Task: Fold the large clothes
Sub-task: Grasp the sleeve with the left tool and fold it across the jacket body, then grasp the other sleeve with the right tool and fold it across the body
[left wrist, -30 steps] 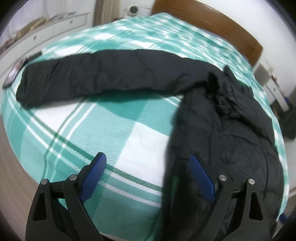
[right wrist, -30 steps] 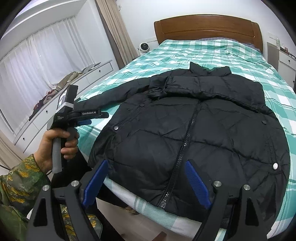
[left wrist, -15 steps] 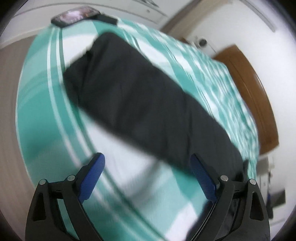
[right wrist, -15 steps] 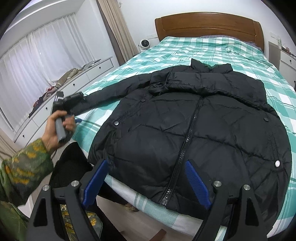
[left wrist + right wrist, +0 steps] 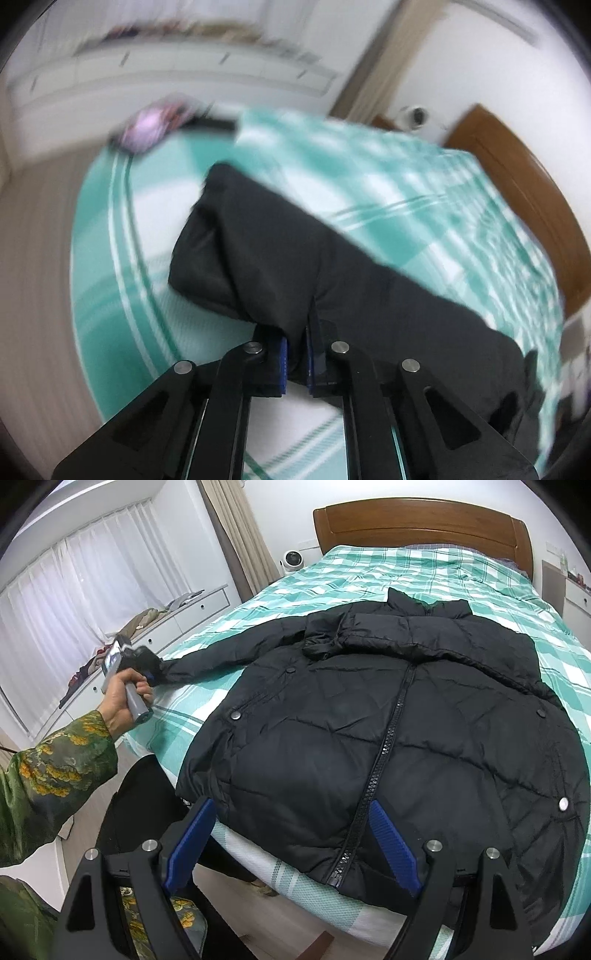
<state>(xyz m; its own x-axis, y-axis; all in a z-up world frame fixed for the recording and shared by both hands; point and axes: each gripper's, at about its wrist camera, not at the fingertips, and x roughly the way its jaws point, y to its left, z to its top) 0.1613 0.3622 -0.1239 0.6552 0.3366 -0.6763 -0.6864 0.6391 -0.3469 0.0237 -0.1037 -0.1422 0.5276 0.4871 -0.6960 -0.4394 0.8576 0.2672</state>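
Garment: a black quilted zip-front puffer jacket (image 5: 399, 716) lies face up and spread on the bed with the green-and-white checked cover (image 5: 424, 568), hem at the near edge.
Left claw: the left claw (image 5: 297, 354) is pinched together on the cuff end of the jacket's long black sleeve (image 5: 295, 266), stretched toward the bed's side.
Right claw: the right claw (image 5: 291, 845) hangs with its blue pads wide apart over the hem, holding nothing.
Slip risk: the bite looks shallow on slick padded fabric; a quick pull could free the cuff.
Drag risk: hauling the sleeve across unpinned may shift the whole jacket.
Edge risk: the hem overhangs, so a tug toward the floor could slide it off.
Fold risk: puffy filling may spring the sleeve back open.
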